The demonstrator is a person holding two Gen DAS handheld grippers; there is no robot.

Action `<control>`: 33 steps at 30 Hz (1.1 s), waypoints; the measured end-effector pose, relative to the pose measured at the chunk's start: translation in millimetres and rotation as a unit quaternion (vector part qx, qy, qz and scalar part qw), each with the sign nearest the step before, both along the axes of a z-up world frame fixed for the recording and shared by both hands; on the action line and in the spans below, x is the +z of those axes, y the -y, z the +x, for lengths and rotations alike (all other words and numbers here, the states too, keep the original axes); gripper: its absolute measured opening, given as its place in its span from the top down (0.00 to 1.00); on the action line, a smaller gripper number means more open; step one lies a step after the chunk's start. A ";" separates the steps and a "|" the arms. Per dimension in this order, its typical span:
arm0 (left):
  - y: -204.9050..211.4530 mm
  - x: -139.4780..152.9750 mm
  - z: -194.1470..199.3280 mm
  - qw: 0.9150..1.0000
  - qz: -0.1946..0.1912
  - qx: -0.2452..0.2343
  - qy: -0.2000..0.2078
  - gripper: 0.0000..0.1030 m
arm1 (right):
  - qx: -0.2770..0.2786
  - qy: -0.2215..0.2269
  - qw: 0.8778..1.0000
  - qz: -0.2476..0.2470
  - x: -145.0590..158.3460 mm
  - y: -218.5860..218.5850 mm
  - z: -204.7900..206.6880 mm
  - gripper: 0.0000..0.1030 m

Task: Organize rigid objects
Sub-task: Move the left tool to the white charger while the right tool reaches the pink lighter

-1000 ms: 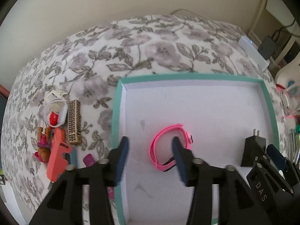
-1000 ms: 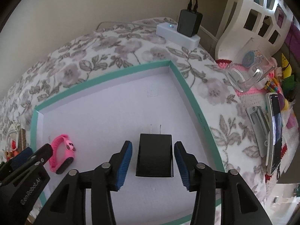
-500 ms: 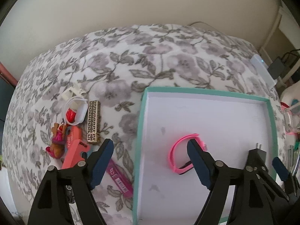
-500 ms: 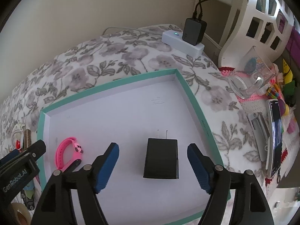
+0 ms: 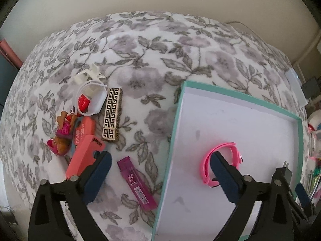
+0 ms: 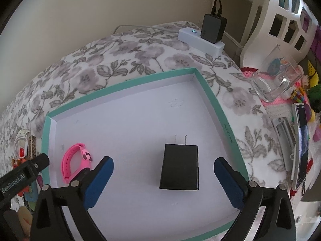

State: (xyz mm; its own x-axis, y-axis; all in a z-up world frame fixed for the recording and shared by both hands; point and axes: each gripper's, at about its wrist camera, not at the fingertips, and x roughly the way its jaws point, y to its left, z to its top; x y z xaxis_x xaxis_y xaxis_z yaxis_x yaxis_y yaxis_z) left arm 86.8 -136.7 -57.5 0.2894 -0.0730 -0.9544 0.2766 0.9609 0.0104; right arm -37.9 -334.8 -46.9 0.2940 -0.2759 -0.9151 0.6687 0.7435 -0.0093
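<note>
So the shallow teal-rimmed cardboard tray (image 6: 228, 124) sits on the flower-print bedspread (image 5: 160, 46). In the tray, the pink rubber wristband (image 6: 73, 165) lies toward the left wall and the black plug-in charger block (image 6: 180, 166) is well to its right, prongs pointing at the far wall. In the left wrist view, a loose pile sits left of the tray on the bedspread: the magenta plastic lighter (image 5: 136, 182) nearest the tray, the gold-and-black patterned rectangular case (image 5: 112, 118) behind it, the white plastic clip holder (image 5: 90, 96) just left of that case, and the salmon-pink flat tool (image 5: 84, 154) and small brown toy figure (image 5: 62, 136) further left. Behind the tray's far right corner lies a white power strip (image 6: 200, 40) with a black adapter (image 6: 213, 28) plugged on top.
</note>
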 end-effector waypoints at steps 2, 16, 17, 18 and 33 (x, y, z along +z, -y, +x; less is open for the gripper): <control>-4.4 2.1 2.3 1.000 -0.012 0.008 0.000 0.02 | -0.002 0.004 1.000 0.007 -0.5 0.4 -0.3 0.00; -72.7 68.1 21.6 0.993 -0.048 0.063 0.089 0.01 | 0.010 0.091 0.995 -0.035 65.6 -15.2 -0.8 0.00; -80.0 73.4 22.8 0.992 -0.051 0.068 0.096 0.01 | 0.017 0.098 0.994 -0.040 72.8 -20.8 1.2 0.00; -85.1 76.7 24.0 0.991 -0.049 0.072 0.100 0.01 | 0.024 0.102 0.994 -0.043 78.0 -25.8 3.2 0.00; -135.0 97.3 21.4 0.987 0.014 0.107 0.116 0.00 | 0.142 0.121 0.982 -0.042 111.8 -123.7 48.0 0.00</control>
